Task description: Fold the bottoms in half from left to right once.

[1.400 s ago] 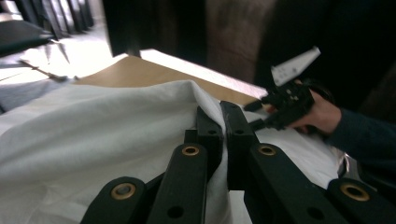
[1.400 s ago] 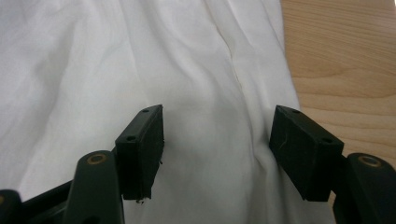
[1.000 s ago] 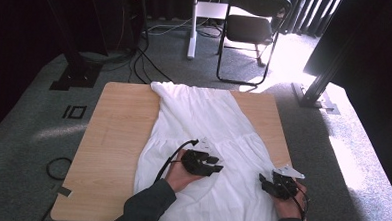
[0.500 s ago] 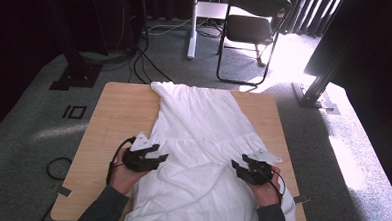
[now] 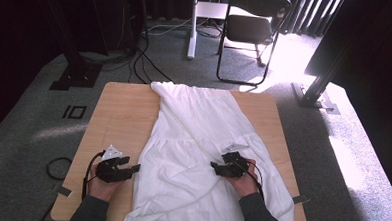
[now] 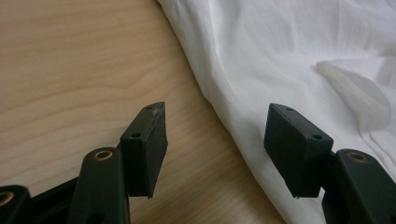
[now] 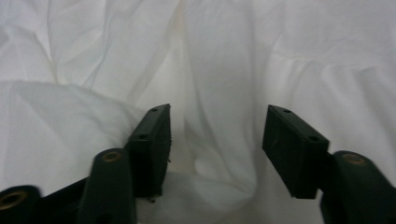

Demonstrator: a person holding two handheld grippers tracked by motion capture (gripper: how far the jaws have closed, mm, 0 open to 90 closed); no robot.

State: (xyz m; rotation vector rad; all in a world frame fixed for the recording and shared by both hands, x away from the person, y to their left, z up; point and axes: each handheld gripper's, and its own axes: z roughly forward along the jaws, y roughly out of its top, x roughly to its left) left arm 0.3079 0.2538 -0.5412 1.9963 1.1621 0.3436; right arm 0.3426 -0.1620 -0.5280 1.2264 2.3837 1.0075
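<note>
- The white dress [image 5: 197,155] is lying spread along the bench [image 5: 119,112], long axis running from near edge to far edge, narrow end pointing away.
- The left gripper [image 5: 131,169] is hovering at its left edge, jaws apart, just opening, nothing between them.
- The right gripper [image 5: 215,166] is hovering over the cloth, jaws apart, just closing.

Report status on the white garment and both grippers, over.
Left hand-held gripper open, jaws just opening, over bare table at white garment edge. Right hand-held gripper open over the cloth, jaws just closing, nothing pinched. Nothing in the way.
</note>
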